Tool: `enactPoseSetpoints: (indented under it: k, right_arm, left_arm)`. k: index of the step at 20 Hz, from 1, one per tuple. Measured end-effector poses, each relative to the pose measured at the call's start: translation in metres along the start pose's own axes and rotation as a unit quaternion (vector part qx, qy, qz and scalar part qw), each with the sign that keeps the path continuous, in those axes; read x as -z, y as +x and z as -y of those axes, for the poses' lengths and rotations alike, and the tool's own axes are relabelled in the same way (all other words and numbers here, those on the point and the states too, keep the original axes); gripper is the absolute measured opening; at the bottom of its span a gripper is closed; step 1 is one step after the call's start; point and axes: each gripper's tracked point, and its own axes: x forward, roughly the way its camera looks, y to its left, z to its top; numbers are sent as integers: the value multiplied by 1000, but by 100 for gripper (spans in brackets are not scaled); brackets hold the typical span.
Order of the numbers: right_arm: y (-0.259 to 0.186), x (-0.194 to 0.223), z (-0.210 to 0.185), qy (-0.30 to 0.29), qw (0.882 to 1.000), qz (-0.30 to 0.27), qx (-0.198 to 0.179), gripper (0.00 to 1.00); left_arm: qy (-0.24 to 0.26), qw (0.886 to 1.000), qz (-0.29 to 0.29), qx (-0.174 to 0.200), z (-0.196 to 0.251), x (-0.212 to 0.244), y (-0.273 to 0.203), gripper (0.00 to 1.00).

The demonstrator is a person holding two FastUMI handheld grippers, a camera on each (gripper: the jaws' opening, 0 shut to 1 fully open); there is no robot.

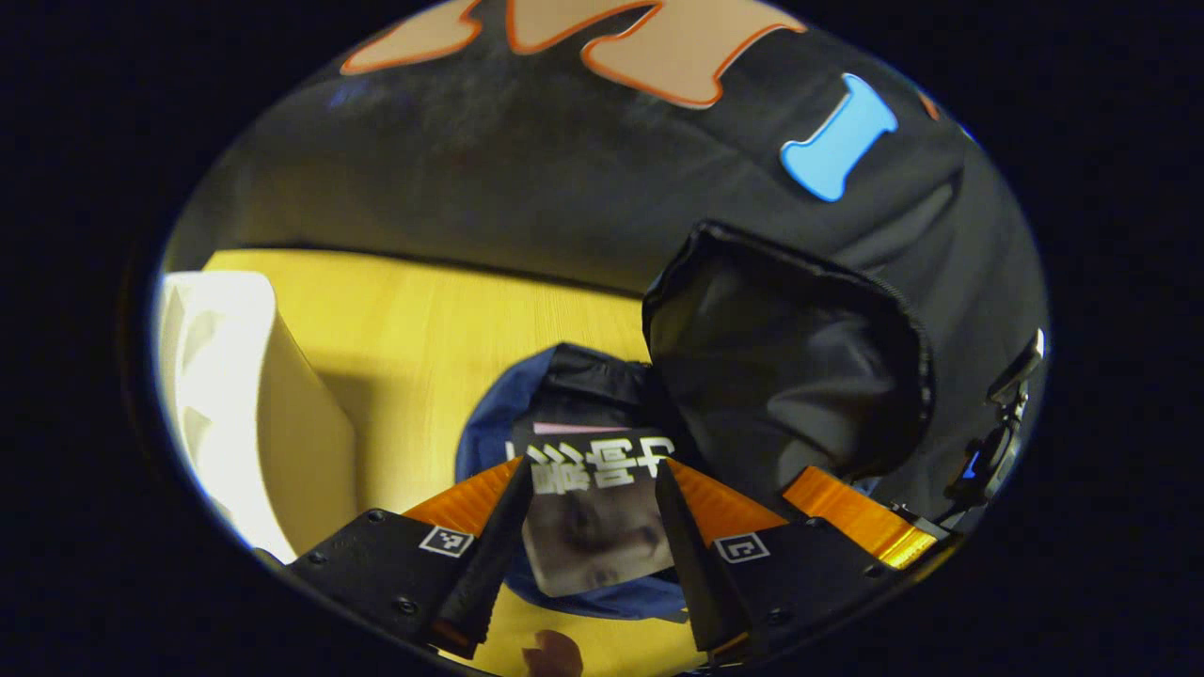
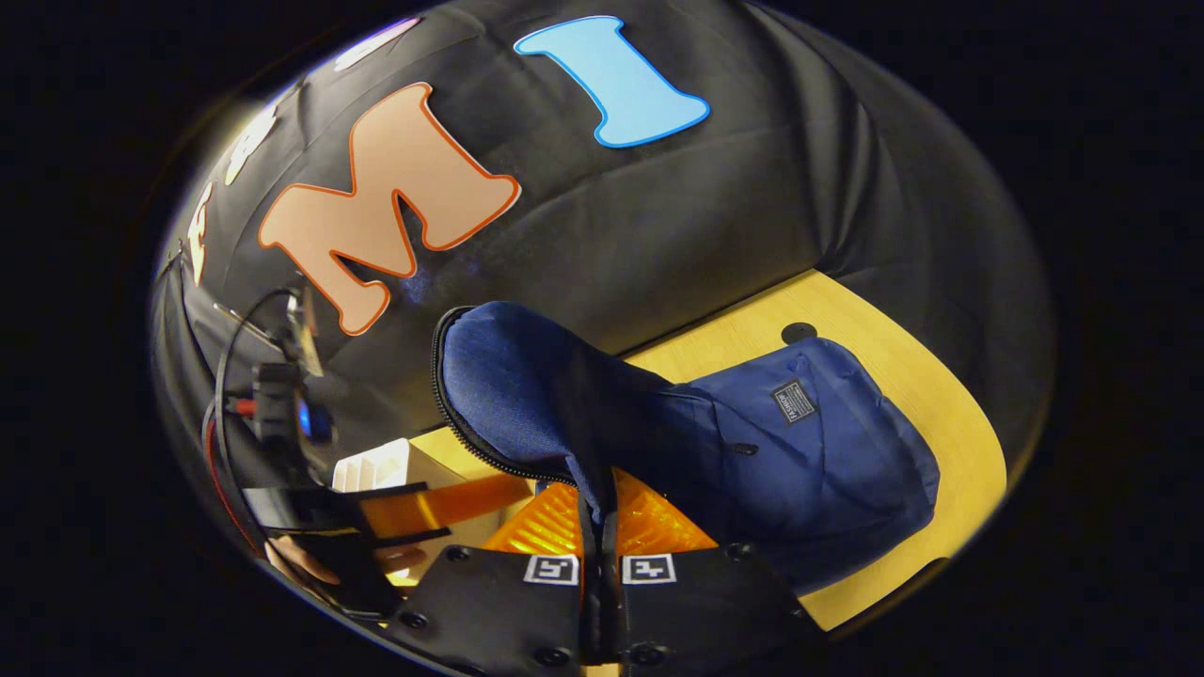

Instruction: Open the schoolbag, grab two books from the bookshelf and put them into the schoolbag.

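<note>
Yellow wood table (image 2: 884,320) carries the blue schoolbag (image 2: 809,451), which lies on its side with its flap (image 2: 527,385) raised; the right gripper (image 2: 599,527) has its jaws pressed together on the flap's edge. Left gripper (image 1: 588,527) pinches a book (image 1: 597,508) between both fingers, long axis pointing forward into the bag's open mouth, beside a white bookshelf (image 1: 235,395).

The book (image 1: 593,508) cover carries a row of large white characters near its far edge, upside down in the left gripper view and partly cut off, so not surely readable. The bag (image 2: 828,451) has a small dark patch (image 2: 793,402) with print too small to read. Each gripper body bears two square coded markers (image 1: 446,540) (image 2: 551,569).
</note>
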Motion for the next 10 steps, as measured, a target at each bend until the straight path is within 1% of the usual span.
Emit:
enactPoseSetpoints:
  k: [1,4,7,9,10]
  right_arm:
    - [0,1,0,-2,1000,1,1,5]
    - [1,2,-2,-8,1000,6,6,5]
    - [-1,4,-2,-14,1000,11,10,4]
    - [-2,5,-2,-17,1000,15,13,2]
    - [-3,5,-2,-18,1000,18,13,5]
  left_arm:
    - [19,1000,17,-15,0,-11,-11,78]
    - [68,994,75,-49,9,-39,-37,88]
    - [120,979,140,-85,-5,-67,-82,89]
    - [139,968,181,-104,-11,-87,-115,89]
    - [143,963,200,-108,-12,-95,-134,89]
